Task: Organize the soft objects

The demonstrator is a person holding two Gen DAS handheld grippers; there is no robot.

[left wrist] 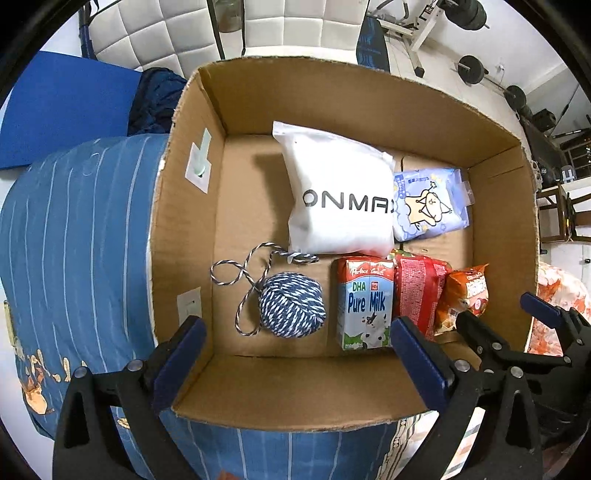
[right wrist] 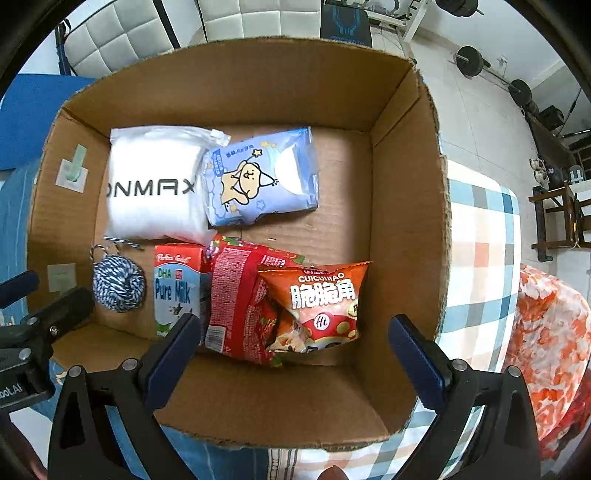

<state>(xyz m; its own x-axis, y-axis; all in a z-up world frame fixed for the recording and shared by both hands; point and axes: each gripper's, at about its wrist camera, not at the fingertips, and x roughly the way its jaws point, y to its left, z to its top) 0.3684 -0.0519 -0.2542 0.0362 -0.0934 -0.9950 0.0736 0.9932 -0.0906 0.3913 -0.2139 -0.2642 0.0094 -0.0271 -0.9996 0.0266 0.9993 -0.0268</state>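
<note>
An open cardboard box (left wrist: 369,107) (right wrist: 406,206) sits on a bed. Inside lie a white ONMAX pouch (left wrist: 340,192) (right wrist: 151,192), a blue cartoon tissue pack (left wrist: 428,203) (right wrist: 258,177), a blue-white yarn ball (left wrist: 291,304) (right wrist: 118,284), a Pure Milk carton (left wrist: 365,302) (right wrist: 177,288), a red snack bag (left wrist: 419,291) (right wrist: 240,302) and an orange snack bag (left wrist: 465,291) (right wrist: 325,299). My left gripper (left wrist: 295,354) is open and empty above the box's near wall. My right gripper (right wrist: 295,350) is open and empty above the snack bags; it also shows in the left wrist view (left wrist: 506,314).
The box rests on a blue striped bedcover (left wrist: 74,240). A checked blanket (right wrist: 480,240) and an orange floral cushion (right wrist: 546,332) lie to the right. A blue mat (left wrist: 62,107) and a white padded headboard (left wrist: 147,33) are behind. Gym weights (right wrist: 469,61) stand at the back right.
</note>
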